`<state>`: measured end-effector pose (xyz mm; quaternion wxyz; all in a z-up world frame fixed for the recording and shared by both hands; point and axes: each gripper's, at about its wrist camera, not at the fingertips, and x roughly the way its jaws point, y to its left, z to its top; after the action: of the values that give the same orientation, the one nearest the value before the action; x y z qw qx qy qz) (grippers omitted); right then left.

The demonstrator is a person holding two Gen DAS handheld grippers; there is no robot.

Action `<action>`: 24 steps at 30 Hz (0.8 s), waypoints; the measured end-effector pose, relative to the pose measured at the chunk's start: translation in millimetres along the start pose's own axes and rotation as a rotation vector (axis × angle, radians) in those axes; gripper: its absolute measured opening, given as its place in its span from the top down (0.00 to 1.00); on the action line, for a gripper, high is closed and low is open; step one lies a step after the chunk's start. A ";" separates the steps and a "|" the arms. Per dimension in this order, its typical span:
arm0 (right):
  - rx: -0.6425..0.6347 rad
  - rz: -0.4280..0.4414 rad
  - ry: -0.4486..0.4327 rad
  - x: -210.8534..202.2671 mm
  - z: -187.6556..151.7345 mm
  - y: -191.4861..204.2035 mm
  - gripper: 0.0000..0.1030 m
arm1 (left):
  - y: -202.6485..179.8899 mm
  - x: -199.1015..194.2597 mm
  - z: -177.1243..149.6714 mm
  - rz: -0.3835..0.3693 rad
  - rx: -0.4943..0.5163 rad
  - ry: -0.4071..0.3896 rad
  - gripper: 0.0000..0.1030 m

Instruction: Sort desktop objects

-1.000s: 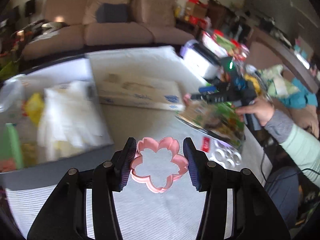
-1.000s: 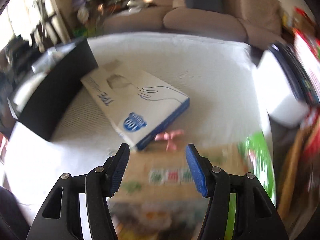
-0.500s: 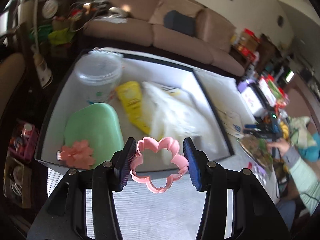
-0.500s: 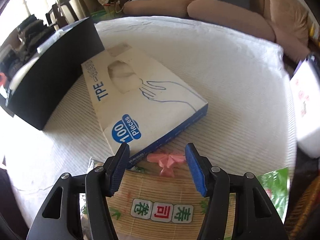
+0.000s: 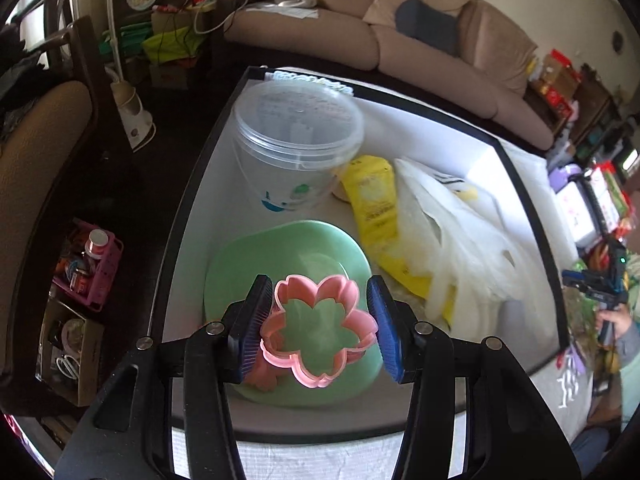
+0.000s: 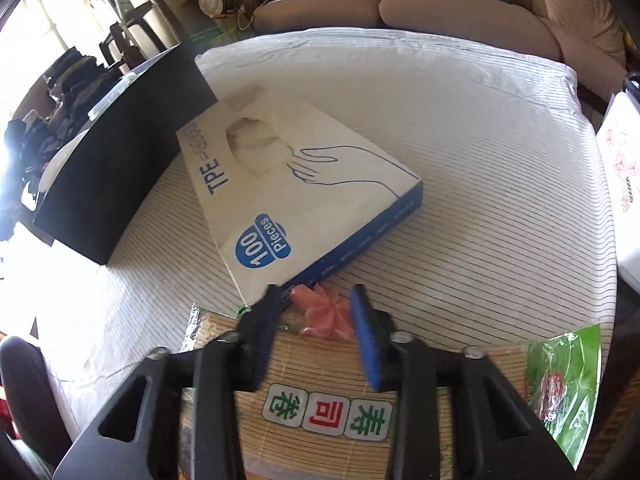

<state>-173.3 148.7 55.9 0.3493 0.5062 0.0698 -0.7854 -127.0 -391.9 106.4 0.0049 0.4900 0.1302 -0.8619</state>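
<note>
Pink cutter (image 5: 318,334) now hovers over green plate (image 5: 256,264).

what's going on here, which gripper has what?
A person is sorting table clutter with two handheld grippers. The left gripper is shut on a pink flower-shaped cookie cutter, held over a green plate inside a black-rimmed white bin. The right gripper is open around a small pink flower-shaped piece that lies on a packaged bamboo sushi mat, beside a white and blue glove box; not gripped yet.
</note>
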 end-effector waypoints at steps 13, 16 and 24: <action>0.053 -0.025 -0.064 -28.2 -2.2 6.9 0.75 | -33.0 -58.5 -24.0 -0.107 -0.077 -0.163 0.37; 0.085 -0.058 -0.090 -33.9 -1.5 2.0 0.70 | -77.2 -68.5 -41.9 -0.162 -0.020 -0.186 0.36; 0.077 -0.085 -0.061 -24.4 -4.0 -2.3 0.51 | -219.2 -47.8 -88.6 -0.376 0.096 -0.143 0.36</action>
<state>-165.8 164.0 74.1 0.2978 0.4919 0.0502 -0.8166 -57.2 -165.5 151.9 -0.1700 0.3944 0.1774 -0.8855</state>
